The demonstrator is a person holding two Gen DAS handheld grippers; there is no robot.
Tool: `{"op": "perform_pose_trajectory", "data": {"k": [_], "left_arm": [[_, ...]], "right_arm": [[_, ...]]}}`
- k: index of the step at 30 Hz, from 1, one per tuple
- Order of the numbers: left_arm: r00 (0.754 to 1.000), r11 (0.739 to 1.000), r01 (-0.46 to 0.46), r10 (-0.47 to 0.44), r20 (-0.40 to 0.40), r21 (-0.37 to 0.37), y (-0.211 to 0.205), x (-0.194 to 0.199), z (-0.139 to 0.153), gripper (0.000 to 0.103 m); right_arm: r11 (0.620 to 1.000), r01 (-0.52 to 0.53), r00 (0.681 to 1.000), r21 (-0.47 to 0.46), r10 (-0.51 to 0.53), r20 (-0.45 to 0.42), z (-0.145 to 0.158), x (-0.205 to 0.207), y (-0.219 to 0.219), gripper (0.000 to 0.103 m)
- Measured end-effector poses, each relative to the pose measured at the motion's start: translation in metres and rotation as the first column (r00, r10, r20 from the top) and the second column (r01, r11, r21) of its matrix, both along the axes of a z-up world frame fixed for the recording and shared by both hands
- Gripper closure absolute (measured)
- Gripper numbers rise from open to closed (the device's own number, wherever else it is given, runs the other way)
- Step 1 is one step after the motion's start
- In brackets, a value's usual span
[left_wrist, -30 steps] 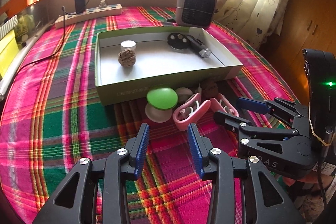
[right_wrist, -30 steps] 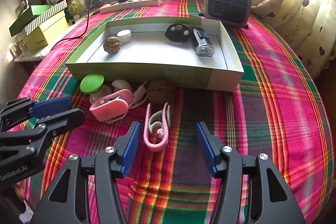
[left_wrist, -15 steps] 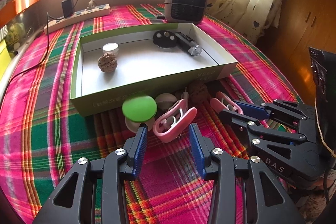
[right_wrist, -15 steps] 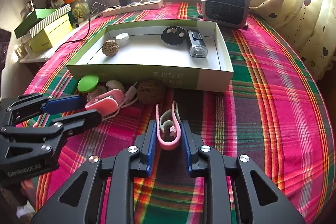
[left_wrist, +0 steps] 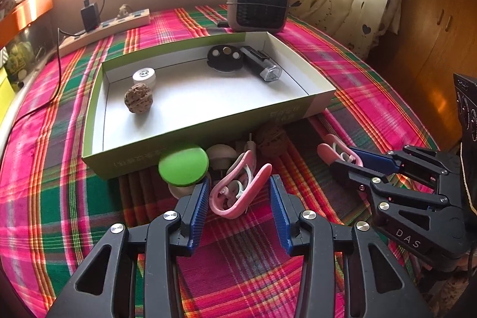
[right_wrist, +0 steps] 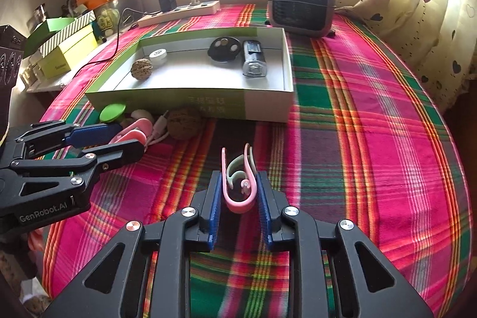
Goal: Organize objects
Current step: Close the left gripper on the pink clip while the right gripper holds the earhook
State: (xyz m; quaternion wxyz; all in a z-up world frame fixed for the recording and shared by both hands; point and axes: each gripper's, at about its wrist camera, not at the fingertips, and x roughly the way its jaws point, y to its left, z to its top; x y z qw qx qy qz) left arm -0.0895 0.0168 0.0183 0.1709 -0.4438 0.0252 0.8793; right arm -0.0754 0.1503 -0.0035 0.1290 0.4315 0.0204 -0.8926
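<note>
Two pink clips lie on the plaid cloth in front of an open green-and-white box (left_wrist: 190, 136). My right gripper (right_wrist: 239, 184) is shut on one pink clip (right_wrist: 238, 206), with both blue pads pressed against its sides. My left gripper (left_wrist: 238, 184) is open and straddles the other pink clip (left_wrist: 229, 210), which rests on the cloth between its fingers. In the left wrist view the right gripper (left_wrist: 342, 161) shows at the right. The left gripper (right_wrist: 131, 136) shows at the left of the right wrist view. Inside the box are a walnut (left_wrist: 138, 102), a white tin (left_wrist: 144, 76), a black disc (left_wrist: 225, 57) and a black light (left_wrist: 261, 64).
A green lid (left_wrist: 183, 164), a beige round piece (left_wrist: 222, 154) and a second walnut (left_wrist: 272, 139) sit against the box's front wall. A small heater (left_wrist: 258, 3) and a power strip (left_wrist: 104, 26) stand behind the box. Stacked boxes (right_wrist: 68, 46) line the left side.
My right gripper's jaws have closed onto the pink clip in front of it. My left gripper has slid forward until the other pink clip lies between its fingers.
</note>
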Motion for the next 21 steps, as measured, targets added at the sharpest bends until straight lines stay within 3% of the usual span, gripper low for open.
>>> {"op": "perform_pose_trajectory", "data": {"k": [8, 21], "left_arm": [[1.000, 1.000, 0.002, -0.002, 0.000, 0.021, 0.006, 0.007, 0.003, 0.064], [1.000, 1.000, 0.004, -0.005, -0.031, -0.015, 0.013, 0.013, 0.003, 0.065]], "right_arm": [[1.000, -0.011, 1.000, -0.012, 0.011, -0.002, 0.000, -0.001, 0.003, 0.079], [1.000, -0.012, 1.000, -0.023, 0.012, -0.001, 0.000, 0.000, 0.007, 0.079]]}}
